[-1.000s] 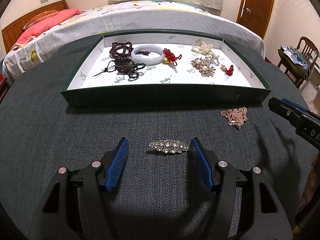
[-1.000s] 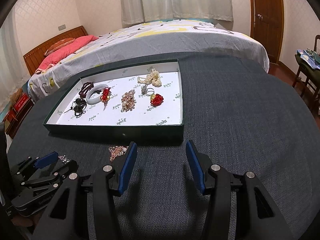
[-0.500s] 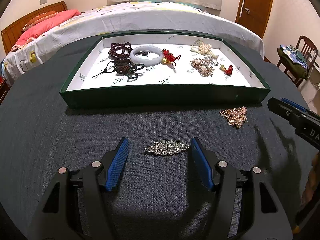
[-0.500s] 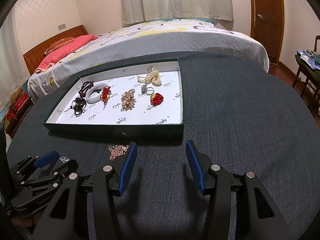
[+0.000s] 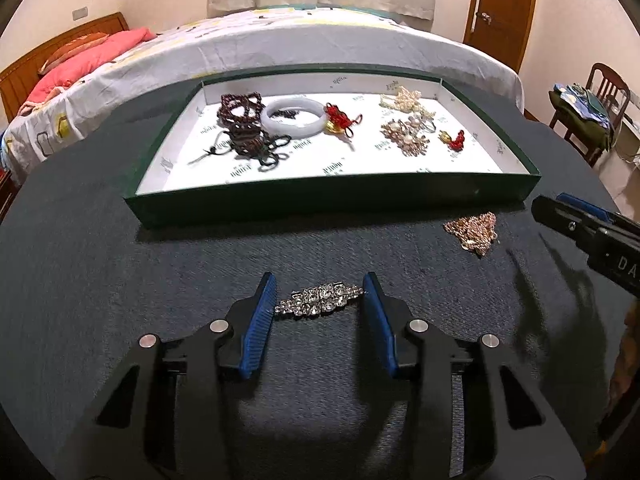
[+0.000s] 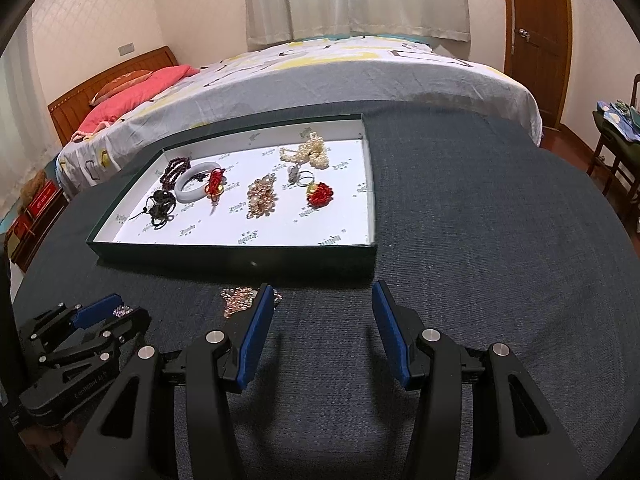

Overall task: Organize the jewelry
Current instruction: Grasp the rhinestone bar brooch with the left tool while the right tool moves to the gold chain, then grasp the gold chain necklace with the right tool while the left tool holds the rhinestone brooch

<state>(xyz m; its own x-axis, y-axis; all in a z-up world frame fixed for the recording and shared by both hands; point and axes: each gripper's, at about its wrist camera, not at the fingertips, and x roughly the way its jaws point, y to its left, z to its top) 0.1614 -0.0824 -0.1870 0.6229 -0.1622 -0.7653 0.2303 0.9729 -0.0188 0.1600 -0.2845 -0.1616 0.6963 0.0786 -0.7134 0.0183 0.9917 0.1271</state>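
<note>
Both wrist cameras sit low over the dark tablecloth (image 5: 120, 260), tilted down toward the bed (image 6: 360, 76) at twelve o'clock. Both catch the green jewelry tray (image 5: 332, 200), the left nearer; each glimpses the other gripper.

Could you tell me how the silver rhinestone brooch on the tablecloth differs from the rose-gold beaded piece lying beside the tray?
The silver rhinestone brooch is a long, narrow bar; the rose-gold beaded piece is a loose, roughly triangular heap. The brooch lies between the pads of the left gripper, whose jaws have just been closing and seem to touch its ends; the rose-gold piece lies free, near the green tray, touched by neither gripper. Both rest on the dark tablecloth, outside the tray.
</note>
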